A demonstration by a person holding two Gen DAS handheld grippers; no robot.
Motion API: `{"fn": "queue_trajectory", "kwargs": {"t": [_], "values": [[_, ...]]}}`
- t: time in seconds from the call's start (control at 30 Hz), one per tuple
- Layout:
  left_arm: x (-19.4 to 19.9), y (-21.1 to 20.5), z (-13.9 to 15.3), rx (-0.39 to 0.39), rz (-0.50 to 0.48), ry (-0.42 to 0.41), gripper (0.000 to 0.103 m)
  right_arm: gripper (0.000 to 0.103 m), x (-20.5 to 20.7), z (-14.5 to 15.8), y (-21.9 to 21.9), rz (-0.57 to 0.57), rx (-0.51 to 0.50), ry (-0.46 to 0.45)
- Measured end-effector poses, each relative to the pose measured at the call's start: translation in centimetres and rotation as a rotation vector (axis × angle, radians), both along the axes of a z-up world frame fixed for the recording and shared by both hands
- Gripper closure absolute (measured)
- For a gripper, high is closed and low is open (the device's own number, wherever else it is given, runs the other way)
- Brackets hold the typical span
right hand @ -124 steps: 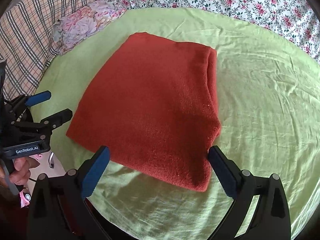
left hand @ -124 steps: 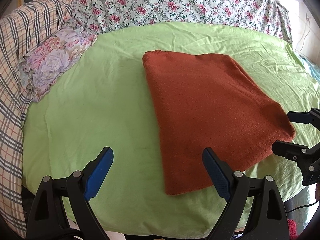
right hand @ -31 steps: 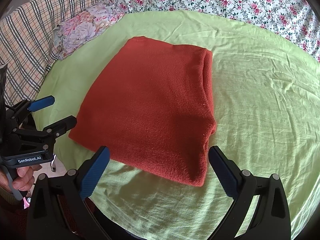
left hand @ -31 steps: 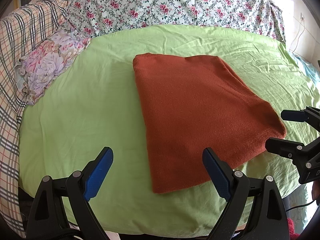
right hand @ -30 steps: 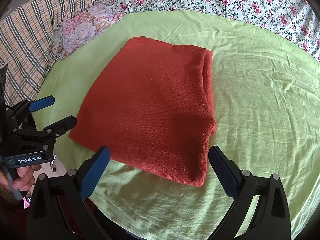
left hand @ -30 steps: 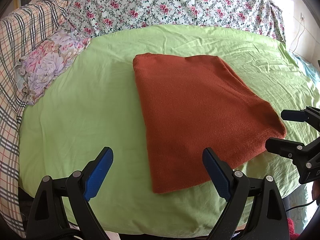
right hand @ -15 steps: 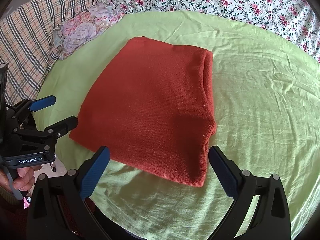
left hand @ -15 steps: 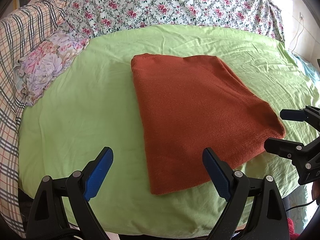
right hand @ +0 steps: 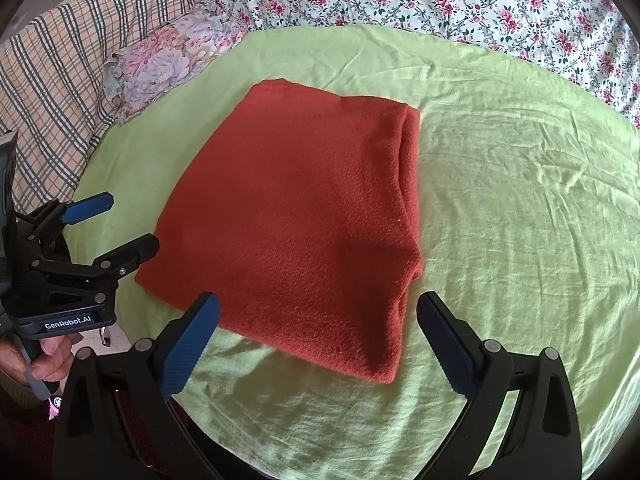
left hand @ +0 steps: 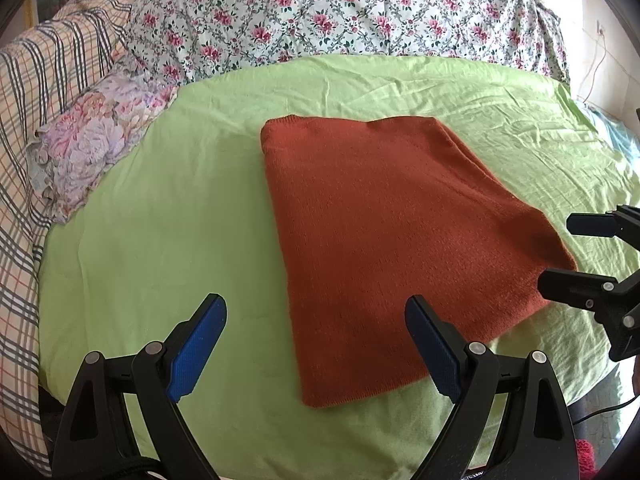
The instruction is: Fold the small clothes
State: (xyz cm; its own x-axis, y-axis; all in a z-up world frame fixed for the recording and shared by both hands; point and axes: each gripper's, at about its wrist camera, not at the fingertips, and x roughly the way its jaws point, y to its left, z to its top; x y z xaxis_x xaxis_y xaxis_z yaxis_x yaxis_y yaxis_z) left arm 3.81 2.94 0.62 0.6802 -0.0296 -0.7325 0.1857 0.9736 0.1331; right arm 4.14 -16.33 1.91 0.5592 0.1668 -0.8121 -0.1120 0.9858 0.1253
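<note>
A rust-orange knitted garment (left hand: 384, 240) lies folded flat into a rectangle on the light green bedsheet (left hand: 168, 232); it also shows in the right wrist view (right hand: 304, 216), with a doubled edge on its right side. My left gripper (left hand: 316, 344) is open and empty, held above the garment's near left corner. My right gripper (right hand: 316, 336) is open and empty, above the garment's near edge. Each gripper shows in the other's view: the right gripper (left hand: 576, 252) at the right edge, the left gripper (right hand: 116, 224) at the left, both apart from the cloth.
A floral pillow (left hand: 92, 148) and a plaid blanket (left hand: 24, 128) lie at the left. A rose-patterned quilt (left hand: 340, 12) runs along the back. The sheet's front edge (right hand: 280, 456) drops off near me. A cable hangs on the wall at far right (left hand: 596, 60).
Both grippers have drawn back a little from the folded garment, so it sits slightly farther off. Both stay open; the garment has not moved.
</note>
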Motion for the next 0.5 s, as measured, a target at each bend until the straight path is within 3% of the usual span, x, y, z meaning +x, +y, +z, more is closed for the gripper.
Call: {"fn": "queue_trajectory", "kwargs": {"t": [0.5], "values": [[1.1,0.5,-0.4,-0.015,0.018,0.017,0.012,0.004,0.6,-0.5,-0.3,-0.019,0.026,-0.001]]}}
